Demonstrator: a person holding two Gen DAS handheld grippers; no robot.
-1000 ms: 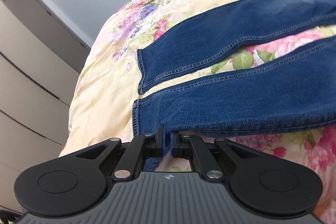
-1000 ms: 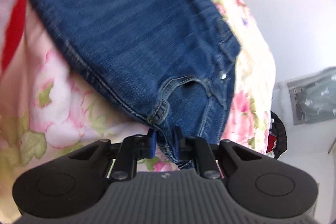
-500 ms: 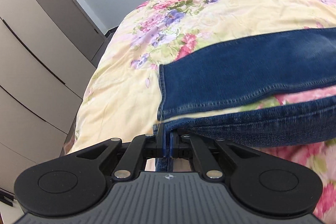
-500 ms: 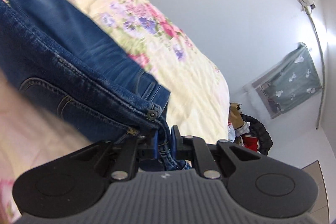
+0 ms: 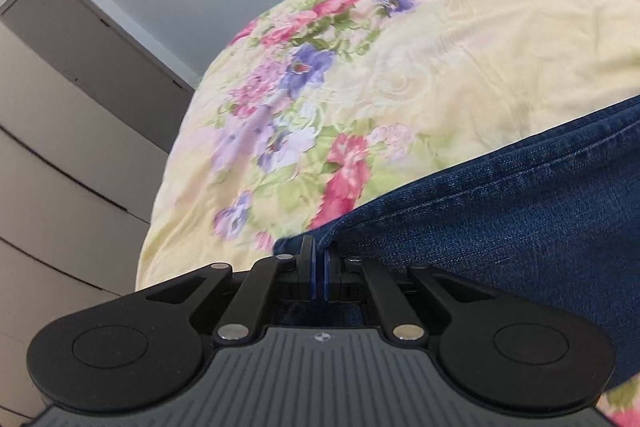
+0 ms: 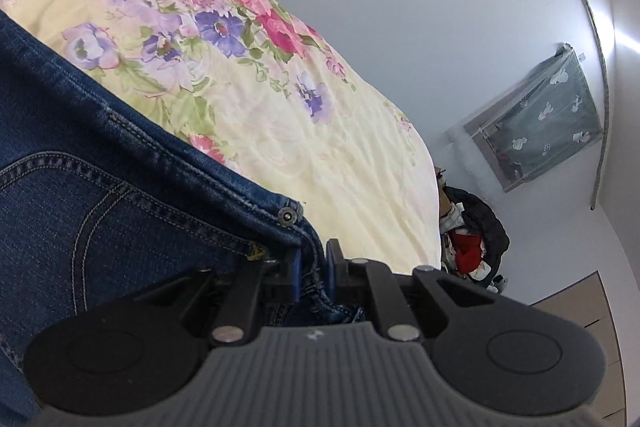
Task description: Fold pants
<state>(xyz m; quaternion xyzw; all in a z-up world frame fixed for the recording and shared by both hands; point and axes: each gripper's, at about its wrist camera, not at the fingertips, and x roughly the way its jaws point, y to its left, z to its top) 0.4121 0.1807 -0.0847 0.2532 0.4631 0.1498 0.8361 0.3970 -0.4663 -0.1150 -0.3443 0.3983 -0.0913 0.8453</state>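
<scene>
Dark blue jeans (image 5: 520,219) lie on a floral bedspread (image 5: 440,47). In the left wrist view my left gripper (image 5: 319,259) is shut on the hem end of a jeans leg, which spreads to the right. In the right wrist view my right gripper (image 6: 313,263) is shut on the waistband corner of the jeans (image 6: 100,207), just below the metal button (image 6: 289,215). A back pocket's stitching shows at the left.
The yellow floral bedspread (image 6: 280,87) covers the bed. A wardrobe (image 5: 60,147) stands left of the bed. A pile of dark and red clothing (image 6: 472,235) sits past the bed's right edge, under a curtained window (image 6: 540,131).
Both grippers have carried their ends of the jeans across the bed. The held leg now lies over the other leg, and the far leg's hem is out of sight.
</scene>
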